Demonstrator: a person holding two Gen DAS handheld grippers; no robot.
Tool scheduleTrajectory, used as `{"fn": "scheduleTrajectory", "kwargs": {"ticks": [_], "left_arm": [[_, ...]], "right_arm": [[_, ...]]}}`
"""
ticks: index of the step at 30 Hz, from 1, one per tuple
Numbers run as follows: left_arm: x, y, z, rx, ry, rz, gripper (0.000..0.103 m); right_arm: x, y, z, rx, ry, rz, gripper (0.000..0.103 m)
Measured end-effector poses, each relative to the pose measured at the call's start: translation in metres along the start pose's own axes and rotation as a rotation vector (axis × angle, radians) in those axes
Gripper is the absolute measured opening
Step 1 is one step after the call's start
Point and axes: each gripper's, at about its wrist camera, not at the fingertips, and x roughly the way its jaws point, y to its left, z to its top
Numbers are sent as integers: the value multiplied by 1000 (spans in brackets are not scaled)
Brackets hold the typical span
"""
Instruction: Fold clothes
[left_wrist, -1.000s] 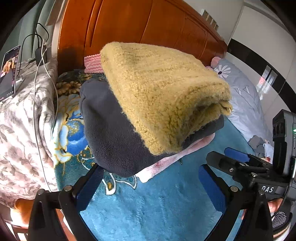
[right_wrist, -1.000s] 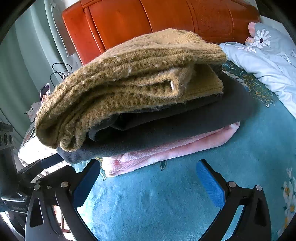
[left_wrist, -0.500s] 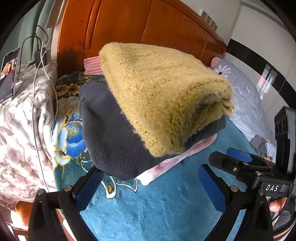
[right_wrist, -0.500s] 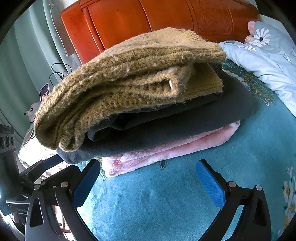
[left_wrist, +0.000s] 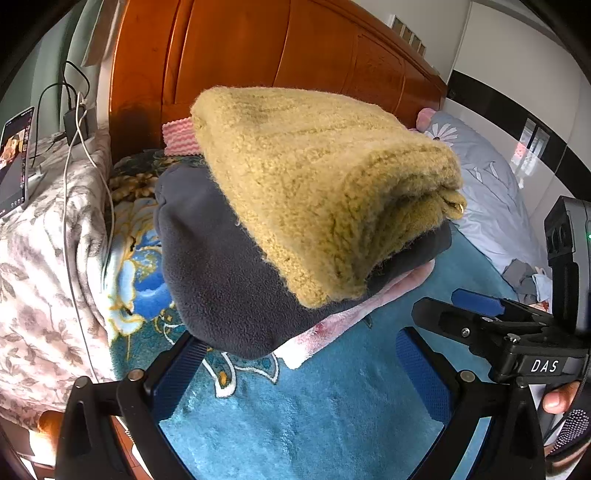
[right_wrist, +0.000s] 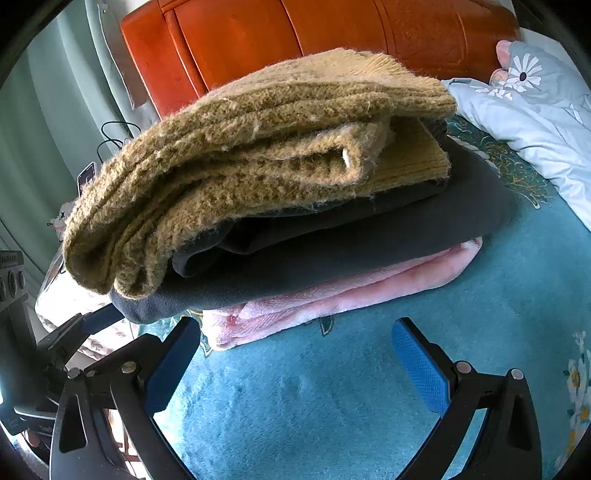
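A folded mustard knit sweater (left_wrist: 314, 184) (right_wrist: 258, 147) tops a pile on the teal bed blanket (left_wrist: 332, 406) (right_wrist: 332, 406). Under it lies a folded dark grey fleece (left_wrist: 221, 277) (right_wrist: 369, 236), and under that a folded pink garment (left_wrist: 332, 325) (right_wrist: 332, 299). My left gripper (left_wrist: 303, 373) stands open just in front of the pile's near corner, with nothing between its blue pads. My right gripper (right_wrist: 295, 358) is open too, low over the blanket before the pile. In the left wrist view the right gripper's body (left_wrist: 517, 332) shows at the right.
An orange wooden headboard (left_wrist: 258, 55) (right_wrist: 332, 29) stands behind the pile. A light blue quilt with a daisy pillow (right_wrist: 524, 74) lies to the right. On the left a floral-covered stand carries a phone (left_wrist: 14, 158) and white cables (left_wrist: 74, 184).
Both grippers have stayed open and drawn back slightly; the pile has not moved.
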Motion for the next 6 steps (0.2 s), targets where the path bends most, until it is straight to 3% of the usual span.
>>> {"fn": "scheduleTrajectory", "kwargs": {"ticks": [6], "left_arm": [[2, 0, 0, 4, 0, -2, 103]], "right_arm": [[2, -1, 0, 1, 3, 1, 103]]}}
